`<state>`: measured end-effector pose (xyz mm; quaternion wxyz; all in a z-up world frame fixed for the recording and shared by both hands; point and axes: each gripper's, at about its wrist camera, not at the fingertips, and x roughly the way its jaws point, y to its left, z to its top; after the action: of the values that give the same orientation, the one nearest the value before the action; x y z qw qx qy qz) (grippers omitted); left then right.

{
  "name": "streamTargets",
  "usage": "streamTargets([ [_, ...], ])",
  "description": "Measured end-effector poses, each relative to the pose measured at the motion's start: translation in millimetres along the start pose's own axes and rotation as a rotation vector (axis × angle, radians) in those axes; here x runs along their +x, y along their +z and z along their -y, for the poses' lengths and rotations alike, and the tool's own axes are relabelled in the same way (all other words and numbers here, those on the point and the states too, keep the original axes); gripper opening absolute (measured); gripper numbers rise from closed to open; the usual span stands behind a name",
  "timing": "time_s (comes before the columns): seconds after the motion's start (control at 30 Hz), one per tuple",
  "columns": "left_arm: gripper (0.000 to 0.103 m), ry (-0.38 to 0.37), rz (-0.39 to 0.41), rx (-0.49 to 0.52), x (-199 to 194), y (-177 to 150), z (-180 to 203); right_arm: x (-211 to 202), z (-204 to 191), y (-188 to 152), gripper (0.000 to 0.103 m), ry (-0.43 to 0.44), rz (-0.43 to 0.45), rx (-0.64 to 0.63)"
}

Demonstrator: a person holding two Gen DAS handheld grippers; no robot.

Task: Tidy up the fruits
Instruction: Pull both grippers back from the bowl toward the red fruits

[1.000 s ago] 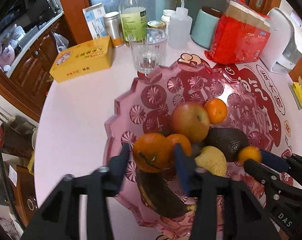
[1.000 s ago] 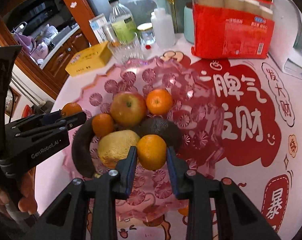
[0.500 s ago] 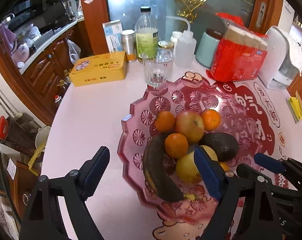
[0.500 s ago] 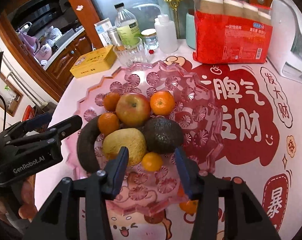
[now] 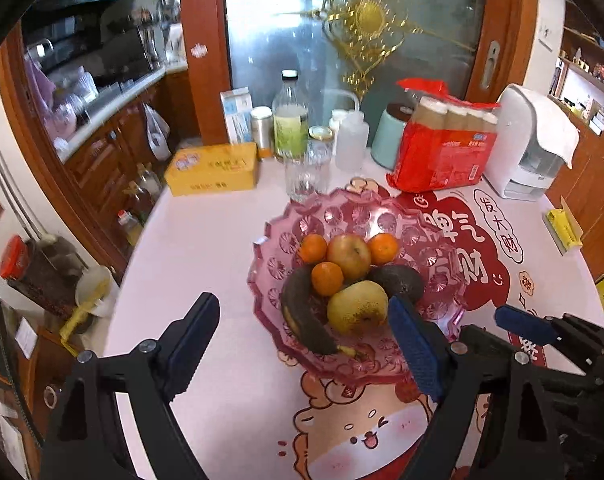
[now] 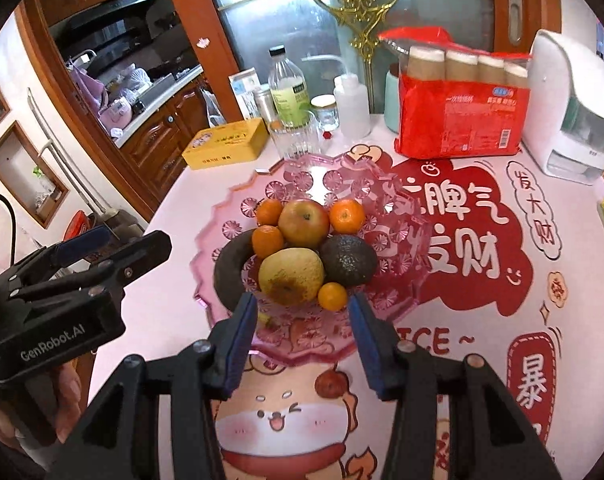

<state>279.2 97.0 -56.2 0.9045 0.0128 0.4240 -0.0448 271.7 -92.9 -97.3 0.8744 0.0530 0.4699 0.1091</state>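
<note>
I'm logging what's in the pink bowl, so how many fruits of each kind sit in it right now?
In the pink bowl:
Tangerines: 4
Apple: 1
Avocado: 1
Yellow pear-like fruit: 1
Darkened banana: 1
Total: 8

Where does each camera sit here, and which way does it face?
Left wrist: on the left gripper, looking down at the fruit bowl; own open jaws show, right gripper alongside.
Right wrist: on the right gripper, facing the same bowl; own open jaws show, left gripper and a hand.
Shared: bowl, apple, yellow box.
</note>
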Motion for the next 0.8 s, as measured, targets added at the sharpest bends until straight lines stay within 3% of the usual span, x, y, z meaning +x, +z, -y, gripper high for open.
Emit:
streamTargets([
  [0.13, 0.085, -0.002, 0.043, 0.016, -30.9, -11.7, 6.7, -24.2, -0.4, -9.3, 0.048, -0.008, 0.024, -0.007],
  [0.3, 0.085, -0.048, 0.025, 0.008, -53.2, -26.3, 15.8, -53.2, 1.8, -24.2, 0.048, -0.007, 0.038, -0.010],
  [0.8, 0.085, -0.015, 0.045, 0.007, -108.9, -61.7, 79.1, -119.5, 42.6, -50.5, 0.048, 0.042, 0.077, -0.059],
])
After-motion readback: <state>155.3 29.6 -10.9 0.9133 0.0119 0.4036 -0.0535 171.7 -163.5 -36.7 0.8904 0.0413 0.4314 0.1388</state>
